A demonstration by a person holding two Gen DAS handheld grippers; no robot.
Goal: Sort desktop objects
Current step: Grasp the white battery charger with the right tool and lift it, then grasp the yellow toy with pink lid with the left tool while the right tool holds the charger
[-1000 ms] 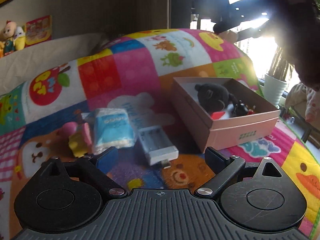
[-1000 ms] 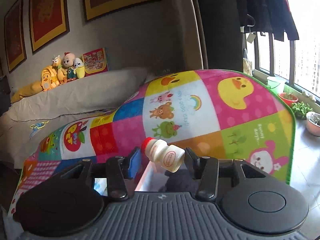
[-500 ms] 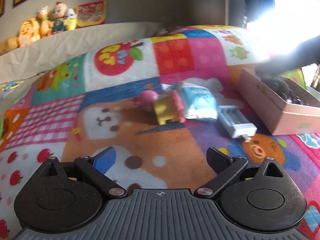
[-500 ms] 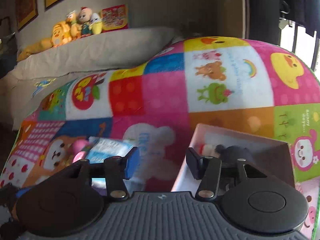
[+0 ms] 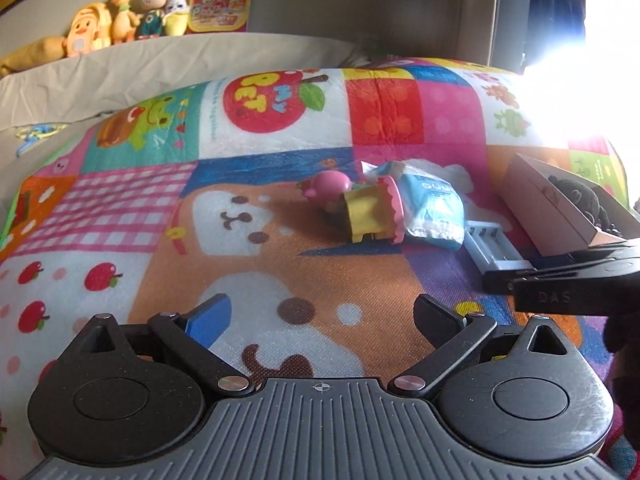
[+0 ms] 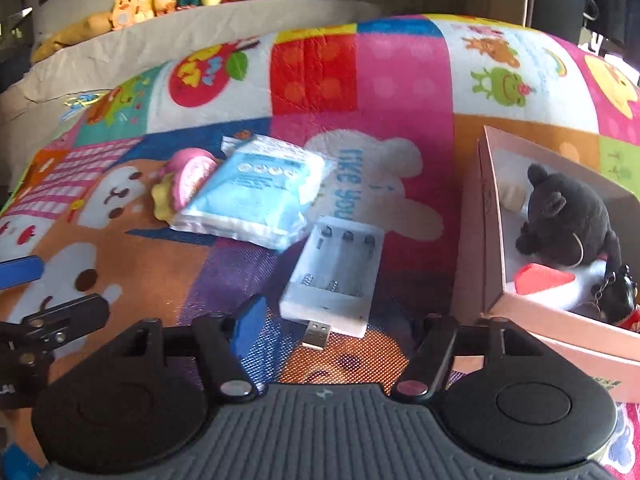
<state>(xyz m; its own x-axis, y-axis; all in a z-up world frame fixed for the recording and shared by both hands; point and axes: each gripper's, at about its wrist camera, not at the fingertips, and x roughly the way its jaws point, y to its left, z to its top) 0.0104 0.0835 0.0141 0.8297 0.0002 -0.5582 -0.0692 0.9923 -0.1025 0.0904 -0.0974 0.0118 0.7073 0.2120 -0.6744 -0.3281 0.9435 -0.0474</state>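
A white battery charger [image 6: 336,272] lies on the patchwork mat, its USB plug just ahead of my right gripper [image 6: 344,324]. Its jaws are opening, with nothing pressed between them. Beyond it lie a blue tissue pack [image 6: 256,196] and a pink and yellow toy [image 6: 184,184]. The pink cardboard box [image 6: 490,240] at right holds a black plush [image 6: 568,224] and a small white bottle [image 6: 512,196]. My left gripper [image 5: 324,316] hangs open over the mat, short of the toy [image 5: 360,208]. One of the right gripper's fingers [image 5: 520,276] reaches in by the charger [image 5: 494,248].
A beige pillow [image 5: 160,64] borders the mat's far side, with plush toys [image 5: 120,20] on a ledge behind it. Glare from a window [image 5: 600,40] washes out the upper right. The left gripper's fingers [image 6: 68,314] show at the right wrist view's left edge.
The right gripper held a small red-capped bottle a second ago; it is empty now, the bottle lies in the box, and the gripper has dropped to the charger. The left gripper swung left.
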